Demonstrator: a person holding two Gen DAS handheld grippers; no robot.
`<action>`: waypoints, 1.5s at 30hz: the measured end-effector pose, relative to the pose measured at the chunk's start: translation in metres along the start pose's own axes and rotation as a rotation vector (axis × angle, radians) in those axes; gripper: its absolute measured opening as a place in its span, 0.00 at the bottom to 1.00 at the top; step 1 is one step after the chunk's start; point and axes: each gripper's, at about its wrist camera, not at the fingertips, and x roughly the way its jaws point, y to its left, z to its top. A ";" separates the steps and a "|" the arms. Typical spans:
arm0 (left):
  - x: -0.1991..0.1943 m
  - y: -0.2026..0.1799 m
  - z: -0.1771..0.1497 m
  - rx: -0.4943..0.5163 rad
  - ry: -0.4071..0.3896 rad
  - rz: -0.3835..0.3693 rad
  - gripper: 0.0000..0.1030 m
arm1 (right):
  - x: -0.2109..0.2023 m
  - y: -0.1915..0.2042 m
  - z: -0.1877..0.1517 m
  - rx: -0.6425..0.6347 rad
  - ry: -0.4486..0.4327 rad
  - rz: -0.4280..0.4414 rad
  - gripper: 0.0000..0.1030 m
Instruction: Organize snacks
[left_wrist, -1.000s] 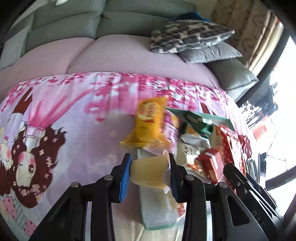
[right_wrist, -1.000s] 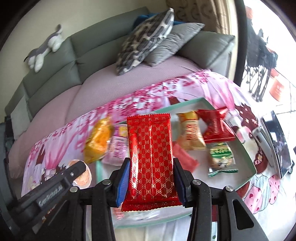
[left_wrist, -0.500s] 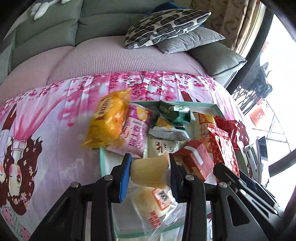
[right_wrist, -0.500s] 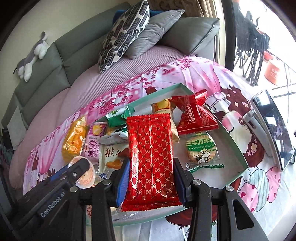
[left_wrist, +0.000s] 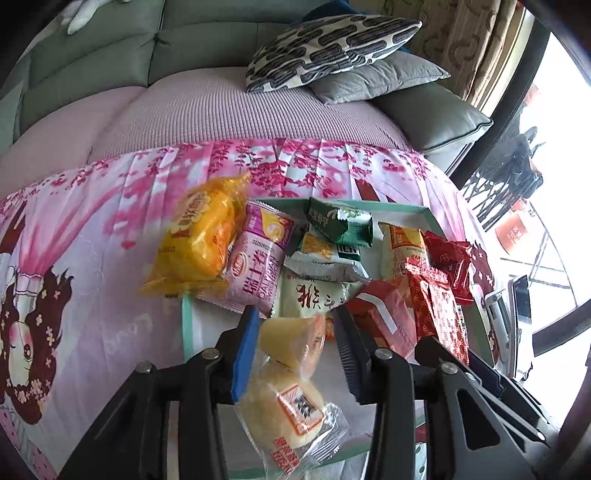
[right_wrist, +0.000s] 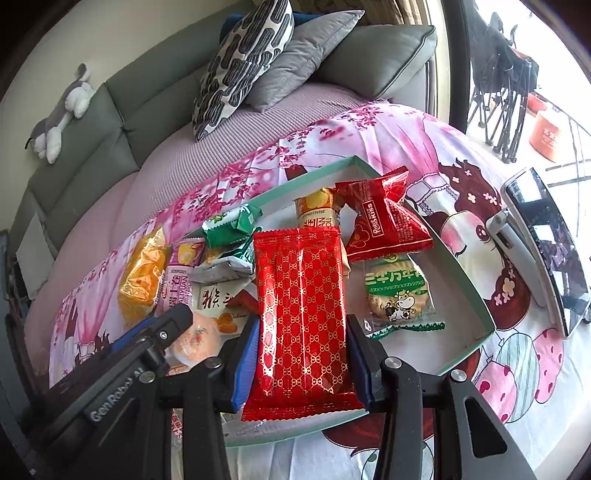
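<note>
**Spotter:** What's the left gripper (left_wrist: 295, 350) doing?

**Me:** Its jaws have just been opening. The small pale yellow jelly cup with the foil lid (left_wrist: 293, 345) sits between them, tipped on its side; the right pad is clear of it, the left I can't tell. It rests on the clear-wrapped round yellow bun (left_wrist: 291, 406) inside the mint-green shallow tray (left_wrist: 187, 325), so I reckon I'm dropping it there.

**Spotter:** And the right?

**Me:** The right gripper (right_wrist: 301, 354) is narrow, pinching the long red foil packet with the gold lattice print (right_wrist: 301, 314) by its long edges, flat above the tray's middle. That keeps it level to lay beside the round cow-print biscuit pack (right_wrist: 397, 299).

**Spotter:** Anything outside?

**Me:** The orange crinkly bag (left_wrist: 203, 236) overhangs the tray's left rim onto the pink cartoon cloth (left_wrist: 85, 258).
</note>
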 end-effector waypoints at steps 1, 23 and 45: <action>-0.003 0.001 0.000 -0.003 -0.003 0.004 0.50 | 0.000 0.000 0.000 -0.002 0.001 0.000 0.46; -0.024 0.060 -0.014 -0.139 0.040 0.273 0.78 | 0.001 0.025 -0.009 -0.134 0.025 -0.019 0.82; -0.043 0.100 -0.107 -0.161 0.086 0.476 0.86 | -0.022 0.051 -0.071 -0.285 -0.012 -0.004 1.00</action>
